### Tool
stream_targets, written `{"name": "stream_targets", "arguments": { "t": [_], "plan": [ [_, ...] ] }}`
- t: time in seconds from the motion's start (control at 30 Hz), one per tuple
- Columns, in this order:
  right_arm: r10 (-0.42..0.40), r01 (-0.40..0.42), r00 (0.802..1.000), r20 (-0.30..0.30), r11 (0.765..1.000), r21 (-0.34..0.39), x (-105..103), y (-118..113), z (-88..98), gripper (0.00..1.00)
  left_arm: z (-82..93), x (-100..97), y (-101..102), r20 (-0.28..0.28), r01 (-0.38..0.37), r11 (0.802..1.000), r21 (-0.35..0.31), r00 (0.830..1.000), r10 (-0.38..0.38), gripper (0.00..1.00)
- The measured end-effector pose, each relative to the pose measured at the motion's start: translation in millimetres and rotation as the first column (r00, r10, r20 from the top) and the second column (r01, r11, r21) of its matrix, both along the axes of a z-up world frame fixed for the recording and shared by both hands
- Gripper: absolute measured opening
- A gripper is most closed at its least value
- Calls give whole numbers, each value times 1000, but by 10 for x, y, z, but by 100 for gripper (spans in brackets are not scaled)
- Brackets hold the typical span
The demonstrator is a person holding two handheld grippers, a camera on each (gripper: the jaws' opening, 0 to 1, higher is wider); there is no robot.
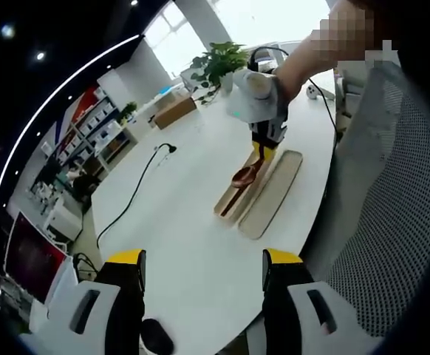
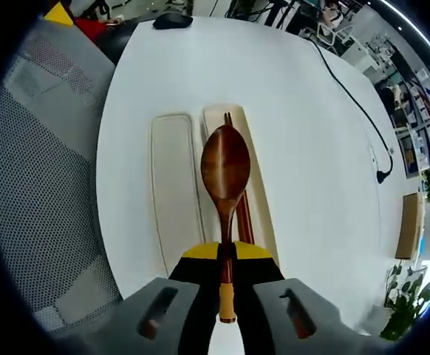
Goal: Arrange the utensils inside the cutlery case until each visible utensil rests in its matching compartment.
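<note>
A bright office with shelving and large windows surrounds a white oval surface [image 1: 193,244], and a mesh chair [image 2: 45,192] stands at its edge. On the surface lie a pale case [image 2: 256,200] and, just beside and parallel to it, its lid [image 2: 174,200]. A black cable [image 1: 130,200] trails across the surface farther off, with a potted plant [image 1: 219,63] and a cardboard box [image 1: 174,111] near the far end.

The right gripper [image 2: 226,270] is closed on a dark wooden spoon [image 2: 225,170], pinching it by the handle near its orange-tipped end. In the right gripper view the spoon's long axis runs straight ahead along the jaws, bowl leading, parallel to the length of the case and held above it. Beneath the spoon, dark chopsticks [image 2: 243,211] lie lengthwise in the case, pointing the same way.

In the left gripper view the right gripper [image 1: 263,151] hangs over the far end of the case [image 1: 237,196], held by a person's hand, with the spoon [image 1: 244,176] sloping down toward the case, bowl lowest.

The left gripper [image 1: 204,270] stands wide and holds nothing, well back from the case, above the near part of the surface. A black mouse [image 1: 157,338] lies by its left jaw.
</note>
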State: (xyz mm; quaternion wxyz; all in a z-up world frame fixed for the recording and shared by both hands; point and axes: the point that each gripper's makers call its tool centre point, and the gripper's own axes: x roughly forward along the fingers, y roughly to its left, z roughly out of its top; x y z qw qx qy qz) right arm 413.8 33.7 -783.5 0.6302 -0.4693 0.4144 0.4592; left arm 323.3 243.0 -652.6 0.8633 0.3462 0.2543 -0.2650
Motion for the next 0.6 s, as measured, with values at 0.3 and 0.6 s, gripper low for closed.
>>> {"name": "stream_targets", "arguments": {
  "t": [0.3,0.6],
  "plan": [
    [12,-12,1000,1,1000,-13,57,32,-28,1,5,5,10,1,-5,1000,-6,1000,5,65],
    [28,-28,1000,-2,999,-29,133,59,-98,1,6,8,9,1,-6,1000,-9,1000,6,65]
  ]
}}
